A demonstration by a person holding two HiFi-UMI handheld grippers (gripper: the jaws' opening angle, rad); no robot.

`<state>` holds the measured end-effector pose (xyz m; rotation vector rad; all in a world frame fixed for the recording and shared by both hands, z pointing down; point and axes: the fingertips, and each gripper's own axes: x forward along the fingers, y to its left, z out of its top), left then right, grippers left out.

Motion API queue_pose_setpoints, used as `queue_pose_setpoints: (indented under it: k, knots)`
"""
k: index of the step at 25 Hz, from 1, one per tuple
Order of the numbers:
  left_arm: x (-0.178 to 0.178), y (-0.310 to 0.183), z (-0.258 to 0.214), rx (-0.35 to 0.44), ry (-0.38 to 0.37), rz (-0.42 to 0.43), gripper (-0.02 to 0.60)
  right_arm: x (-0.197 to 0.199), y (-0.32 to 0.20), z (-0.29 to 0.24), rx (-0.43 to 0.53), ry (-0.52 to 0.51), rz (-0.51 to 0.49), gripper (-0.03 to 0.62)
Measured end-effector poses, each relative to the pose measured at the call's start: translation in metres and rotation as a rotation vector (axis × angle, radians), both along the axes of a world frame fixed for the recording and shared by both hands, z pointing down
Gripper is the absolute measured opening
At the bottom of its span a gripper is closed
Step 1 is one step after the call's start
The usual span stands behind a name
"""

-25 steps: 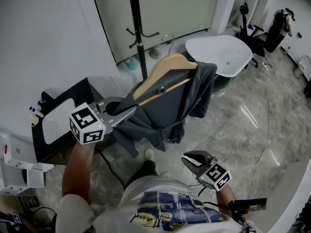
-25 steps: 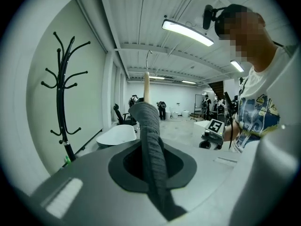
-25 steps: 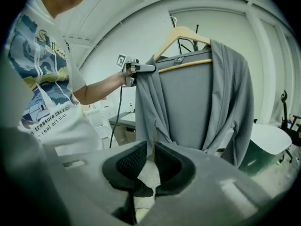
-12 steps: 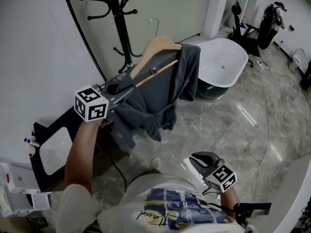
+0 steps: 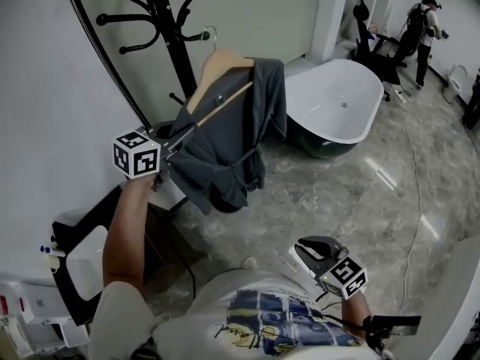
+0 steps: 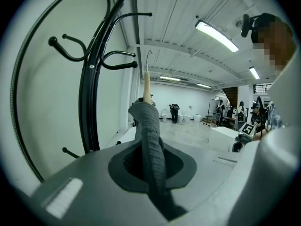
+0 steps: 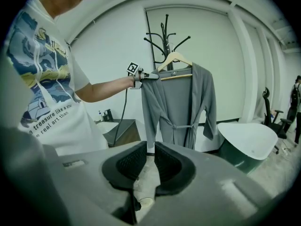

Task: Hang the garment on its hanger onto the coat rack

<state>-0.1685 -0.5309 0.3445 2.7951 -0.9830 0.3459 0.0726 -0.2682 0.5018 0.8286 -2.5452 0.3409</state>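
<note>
A grey robe (image 5: 225, 148) hangs on a wooden hanger (image 5: 214, 66) with a metal hook (image 5: 210, 34). My left gripper (image 5: 176, 137) is shut on the robe's shoulder at the hanger's end and holds it up beside the black coat rack (image 5: 161, 13). In the left gripper view the robe (image 6: 150, 140) runs out between the jaws, and the hook (image 6: 148, 55) stands just right of the rack's arms (image 6: 117, 62), apart from them. The right gripper view shows the whole robe (image 7: 178, 102) in front of the rack (image 7: 165, 36). My right gripper (image 5: 304, 247) hangs low by my waist, shut, with nothing in it.
A white bathtub (image 5: 337, 103) stands right of the rack. A black cabinet with a white basin (image 5: 82, 253) sits low at the left against the wall. A person (image 5: 424, 21) stands far back right. A cable (image 5: 409, 193) trails over the marble floor.
My left gripper has lifted the robe and hanger up and toward the coat rack; the hook now sits level with the rack's arms. My right gripper has stayed low.
</note>
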Motion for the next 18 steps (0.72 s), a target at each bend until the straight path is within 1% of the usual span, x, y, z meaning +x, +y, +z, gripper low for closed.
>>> queue_pose_setpoints:
  k: [6,9,14,18]
  knots:
    - [-0.020,-0.025,0.013,-0.008,-0.019,-0.008,0.018,-0.010,-0.016,0.002,-0.001,0.022,0.019,0.052]
    - [-0.028,-0.033,0.020,-0.021,-0.011,-0.018,0.018,-0.015,-0.020,-0.002,0.007,0.024,0.017,0.052]
    - [-0.048,-0.046,0.038,-0.048,-0.008,-0.051,0.018,-0.017,-0.025,-0.001,-0.006,0.051,0.029,0.051]
    - [-0.061,-0.058,0.043,-0.058,-0.007,-0.085,0.018,-0.023,-0.027,-0.008,-0.005,0.056,0.026,0.051]
